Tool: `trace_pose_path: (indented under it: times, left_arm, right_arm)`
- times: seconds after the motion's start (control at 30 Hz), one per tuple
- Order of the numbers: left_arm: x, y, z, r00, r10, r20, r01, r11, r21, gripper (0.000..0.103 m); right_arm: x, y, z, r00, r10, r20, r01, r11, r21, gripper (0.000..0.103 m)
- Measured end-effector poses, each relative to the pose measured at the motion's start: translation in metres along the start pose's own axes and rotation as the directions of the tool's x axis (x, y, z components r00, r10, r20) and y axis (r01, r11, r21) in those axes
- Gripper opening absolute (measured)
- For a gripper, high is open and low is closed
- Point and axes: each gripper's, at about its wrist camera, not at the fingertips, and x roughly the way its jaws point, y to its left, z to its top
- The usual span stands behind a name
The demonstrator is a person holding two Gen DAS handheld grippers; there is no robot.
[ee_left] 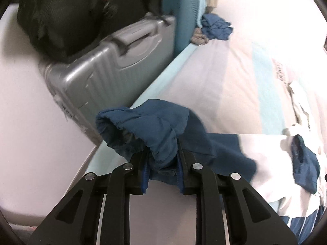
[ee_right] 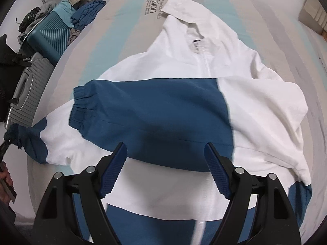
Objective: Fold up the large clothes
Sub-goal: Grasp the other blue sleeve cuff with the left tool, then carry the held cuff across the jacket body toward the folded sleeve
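Note:
A white and blue zip jacket (ee_right: 184,61) lies front up on the bed sheet (ee_right: 126,16). One blue sleeve (ee_right: 153,110) is folded across its chest, with the elastic cuff pointing left. My right gripper (ee_right: 165,153) hovers open just above that sleeve, with nothing between its pads. The other sleeve stretches out to the left. My left gripper (ee_left: 161,157) is shut on that sleeve's bunched blue cuff (ee_left: 143,126) and holds it up off the bed near the edge. The same cuff (ee_right: 18,136) shows at the left border of the right wrist view.
A silver hard suitcase (ee_left: 98,75) and a teal one (ee_left: 184,16) stand against the bed's left edge, with a black bag (ee_left: 61,14) on top. Crumpled blue clothes (ee_left: 216,28) lie at the far corner. A person's hand (ee_right: 5,175) shows at the left.

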Motion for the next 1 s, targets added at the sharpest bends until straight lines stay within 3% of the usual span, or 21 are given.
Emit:
trace_pose_path:
  times: [0.47, 0.7, 0.8, 1.0]
  left_arm:
    - [-0.059, -0.156, -0.024, 0.994, -0.081, 0.069, 0.076, 0.994, 0.082, 0.019]
    - [-0.074, -0.263, -0.046, 0.987, -0.145, 0.066, 0.132, 0.978, 0.164, 0.019]
    - [-0.074, -0.312, -0.059, 0.983, -0.176, 0.047, 0.164, 0.968, 0.191, 0.018]
    - [-0.083, -0.402, -0.080, 0.970, -0.240, 0.027, 0.227, 0.944, 0.238, 0.018]
  right_arm:
    - [-0.033, -0.108, -0.010, 1.000, 0.005, 0.012, -0.005, 1.000, -0.010, 0.075]
    - [-0.036, -0.170, -0.009, 1.000, -0.008, 0.013, 0.008, 1.000, -0.012, 0.075]
    - [-0.035, -0.193, -0.010, 1.000, -0.001, 0.020, 0.001, 1.000, -0.016, 0.086]
    - [-0.035, -0.226, -0.010, 0.999, 0.010, 0.048, -0.008, 0.999, -0.045, 0.087]
